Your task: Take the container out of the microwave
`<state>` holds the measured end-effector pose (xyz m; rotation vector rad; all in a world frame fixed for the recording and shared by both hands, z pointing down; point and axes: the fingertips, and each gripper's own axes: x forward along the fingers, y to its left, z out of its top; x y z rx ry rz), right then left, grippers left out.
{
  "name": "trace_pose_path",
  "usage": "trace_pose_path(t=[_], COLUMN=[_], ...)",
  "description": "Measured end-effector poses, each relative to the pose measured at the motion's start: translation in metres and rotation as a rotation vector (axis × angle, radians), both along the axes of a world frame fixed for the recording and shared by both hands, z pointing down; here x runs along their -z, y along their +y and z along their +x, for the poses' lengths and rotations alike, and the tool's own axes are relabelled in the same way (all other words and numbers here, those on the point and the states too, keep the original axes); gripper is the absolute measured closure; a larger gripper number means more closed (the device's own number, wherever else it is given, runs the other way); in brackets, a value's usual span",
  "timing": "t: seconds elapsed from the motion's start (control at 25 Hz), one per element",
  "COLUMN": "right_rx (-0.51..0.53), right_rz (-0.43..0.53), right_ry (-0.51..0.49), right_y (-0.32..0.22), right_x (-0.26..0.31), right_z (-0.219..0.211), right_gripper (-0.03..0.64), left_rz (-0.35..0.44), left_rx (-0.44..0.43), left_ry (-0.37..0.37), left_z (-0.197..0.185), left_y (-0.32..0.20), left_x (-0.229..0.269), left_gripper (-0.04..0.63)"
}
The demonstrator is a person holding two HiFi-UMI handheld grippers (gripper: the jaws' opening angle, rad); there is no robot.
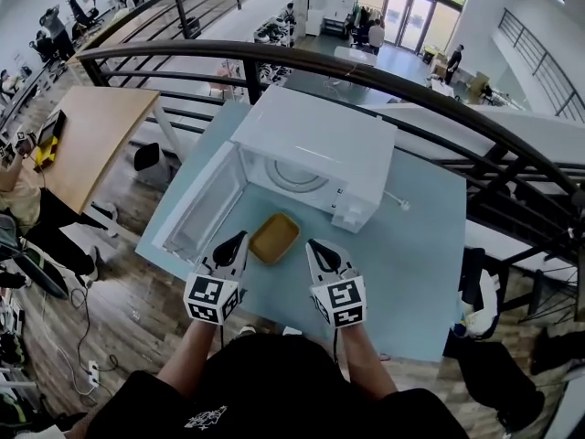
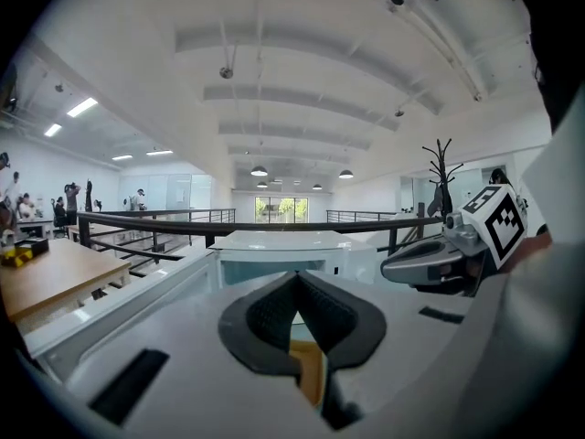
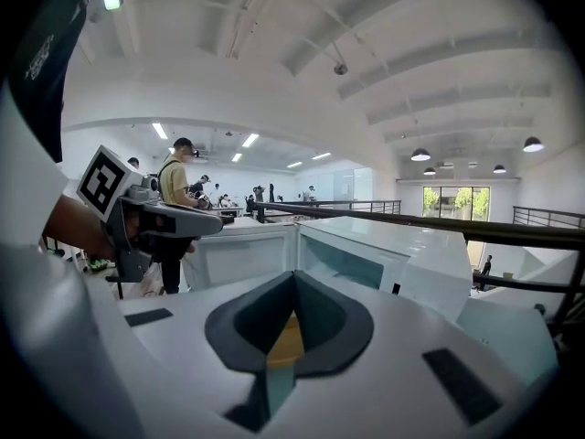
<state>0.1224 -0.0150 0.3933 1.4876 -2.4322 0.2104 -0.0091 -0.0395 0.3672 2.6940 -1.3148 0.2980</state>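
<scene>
Head view: shallow rectangular yellow container (image 1: pixel 274 238)

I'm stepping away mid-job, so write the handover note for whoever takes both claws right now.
Left claw: shut, nothing between its jaws.
Right claw: shut, nothing held.
Container: out of the microwave. It looks to rest on the blue table in front of the cavity, beside the open door and between the two claw tips. Whether the tips touch its sides cannot be told.
Done: the container is out of the cavity.
Left: probably only to draw the claws clear, and to shut the door if that is wanted.
</scene>
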Motion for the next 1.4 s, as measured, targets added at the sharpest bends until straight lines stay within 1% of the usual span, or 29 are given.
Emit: trace_pose_path(t=[0.28, 0.48, 0.64, 1.04, 1.2, 1.4], right_rx=[-0.07, -0.122, -0.158, -0.204, -0.209, -0.205], right_rz=[0.072, 0.127, 0.165, 0.184, 0.185, 0.187], right_ry=[0.006, -0.029, -0.028, -0.035, -0.049, -0.042], right_y=[0.006, 0.011, 0.016, 0.031, 0.036, 0.038], right_x=[0.04, 0.068, 0.085, 0.097, 0.101, 0.1], right_z=[0.008, 0.012, 0.012, -0.002, -0.008, -0.017], right_gripper=[0.609, 0.609, 0.609, 0.611, 0.609, 0.61], left_rz=[0.068, 0.112, 0.126, 0.152, 0.147, 0.153], left_rx=[-0.032, -0.055, -0.061, -0.085, -0.098, -0.105], left_ry=[0.062, 0.095, 0.122, 0.117, 0.111, 0.105], left_z=[-0.011, -0.021, -0.033, -0.058, -0.063, -0.07], left_y=[-0.007, -0.007, -0.009, -0.004, 0.001, 0.005], left_x=[0.041, 0.061, 0.07, 0.079, 0.079, 0.079], left_gripper=[0.588, 0.588, 0.588, 0.588, 0.588, 0.588])
